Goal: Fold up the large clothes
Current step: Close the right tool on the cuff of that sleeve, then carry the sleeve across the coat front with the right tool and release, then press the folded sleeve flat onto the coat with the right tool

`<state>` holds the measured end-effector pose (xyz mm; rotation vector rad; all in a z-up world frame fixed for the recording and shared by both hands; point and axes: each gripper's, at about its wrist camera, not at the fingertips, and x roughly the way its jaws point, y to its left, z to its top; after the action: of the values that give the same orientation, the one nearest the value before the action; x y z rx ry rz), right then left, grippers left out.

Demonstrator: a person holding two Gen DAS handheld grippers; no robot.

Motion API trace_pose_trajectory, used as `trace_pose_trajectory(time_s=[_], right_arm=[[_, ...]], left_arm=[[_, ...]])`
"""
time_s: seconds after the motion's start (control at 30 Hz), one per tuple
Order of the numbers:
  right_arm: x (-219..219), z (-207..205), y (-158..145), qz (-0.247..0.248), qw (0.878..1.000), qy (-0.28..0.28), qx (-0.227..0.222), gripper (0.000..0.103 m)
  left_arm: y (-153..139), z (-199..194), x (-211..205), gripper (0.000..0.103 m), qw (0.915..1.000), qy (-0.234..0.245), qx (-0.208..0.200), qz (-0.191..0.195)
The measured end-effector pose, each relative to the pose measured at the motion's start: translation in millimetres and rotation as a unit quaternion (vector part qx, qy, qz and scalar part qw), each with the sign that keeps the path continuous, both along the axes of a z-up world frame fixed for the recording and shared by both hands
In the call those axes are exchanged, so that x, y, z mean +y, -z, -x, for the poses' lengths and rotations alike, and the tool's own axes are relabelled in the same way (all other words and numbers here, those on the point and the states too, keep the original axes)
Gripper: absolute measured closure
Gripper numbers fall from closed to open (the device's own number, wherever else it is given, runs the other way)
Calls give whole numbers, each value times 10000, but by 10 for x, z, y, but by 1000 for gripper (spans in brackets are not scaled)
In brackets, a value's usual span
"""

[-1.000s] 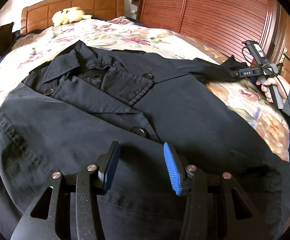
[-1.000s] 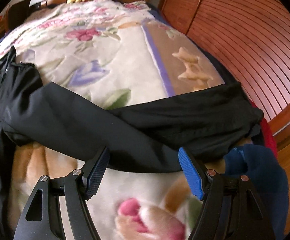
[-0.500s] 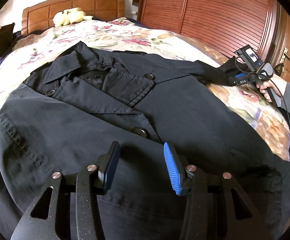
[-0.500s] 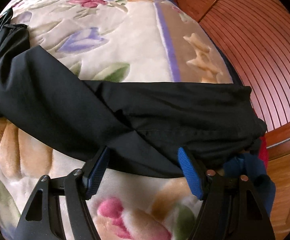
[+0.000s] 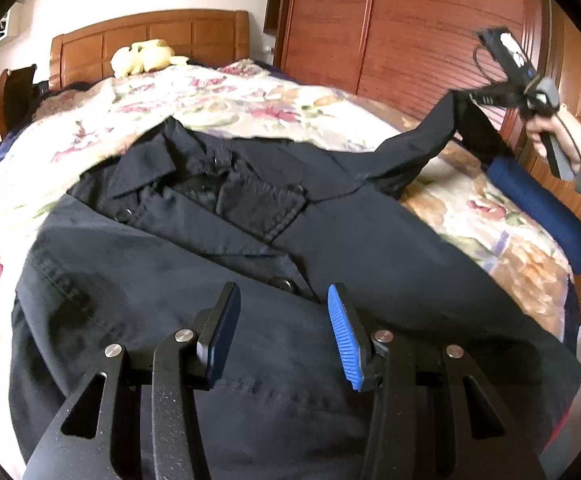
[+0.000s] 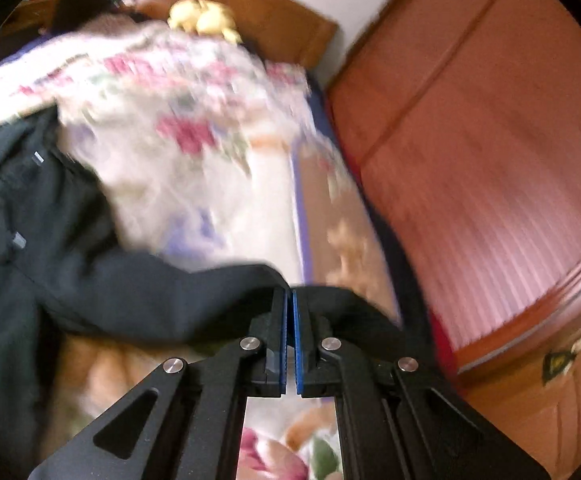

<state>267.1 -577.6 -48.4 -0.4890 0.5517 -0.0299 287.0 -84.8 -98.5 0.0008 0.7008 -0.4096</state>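
Observation:
A large black coat (image 5: pixel 250 272) lies face up on the bed, collar toward the headboard. My left gripper (image 5: pixel 280 300) hovers open over the coat's lower front, with nothing between its blue pads. My right gripper (image 6: pixel 290 296) is shut on the end of the coat's sleeve (image 6: pixel 170 292). In the left wrist view the sleeve (image 5: pixel 418 148) stretches up off the bed to the right gripper (image 5: pixel 470 98), which a hand (image 5: pixel 546 128) holds at the far right. The right wrist view is motion-blurred.
A floral bedspread (image 5: pixel 250 96) covers the bed. A yellow plush toy (image 5: pixel 142 56) sits by the wooden headboard (image 5: pixel 150 32). Slatted wooden wardrobe doors (image 5: pixel 410 40) stand close along the right side. A dark blue fabric roll (image 5: pixel 542 208) lies at the bed's right edge.
The right gripper closed on the sleeve end and lifted it off the bed. The left gripper rose slightly and stayed open.

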Motion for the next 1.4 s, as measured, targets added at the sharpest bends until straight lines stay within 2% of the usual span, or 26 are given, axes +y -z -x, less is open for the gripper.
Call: trace_pose_trajectory(time_s=[0.1,0.2,0.33,0.57,0.63,0.7,0.8,0.83,0.87,1.0,1.1,1.27,1.4], right_arm=[[418,286,-225,-85,9985,-517,-185,101],[781,552,-282,-237,9942,-1025,-199,101],[1164,780,-197,-451,9878,-1492,-11,101],[1387,936,121,-727,9778,-1900,493,101],[1428,904,132,-816,9759,-1914,651,100],[1451,919,200,-872,9741,-1935,781,95],[1489,939,257,-941,9702,-2000,989,70],[1517,910,251,-990,9692,-2004,1036,56],[1492,925,268,-1069,9678,-1997,1096,49],[1283,1035,137,-1405,9644,-1999,1010,44],[1066,1079,95,-1527,9697,-1744,768,39],[640,763,269,-1416,9820,-1016,729,35],[364,382,504,-1594,9809,-510,989,33]], left_arm=[[-112,52,114,56,9999,-50,-105,50],[-203,78,273,56,9997,-166,-149,130],[-255,99,487,56,9992,-333,-156,186],[-222,125,779,56,9982,-589,-142,48],[-206,124,816,56,9980,-622,-126,22],[-193,119,840,56,9980,-627,-118,-8],[-173,110,854,56,9980,-617,-92,-3],[-170,115,865,56,9981,-609,-81,-3],[-158,107,869,56,9981,-609,-69,-5],[-119,87,869,56,9981,-623,-5,1],[-101,80,861,56,9982,-603,24,32],[-105,93,804,56,9986,-526,20,27],[-107,109,751,56,9990,-445,8,11]])
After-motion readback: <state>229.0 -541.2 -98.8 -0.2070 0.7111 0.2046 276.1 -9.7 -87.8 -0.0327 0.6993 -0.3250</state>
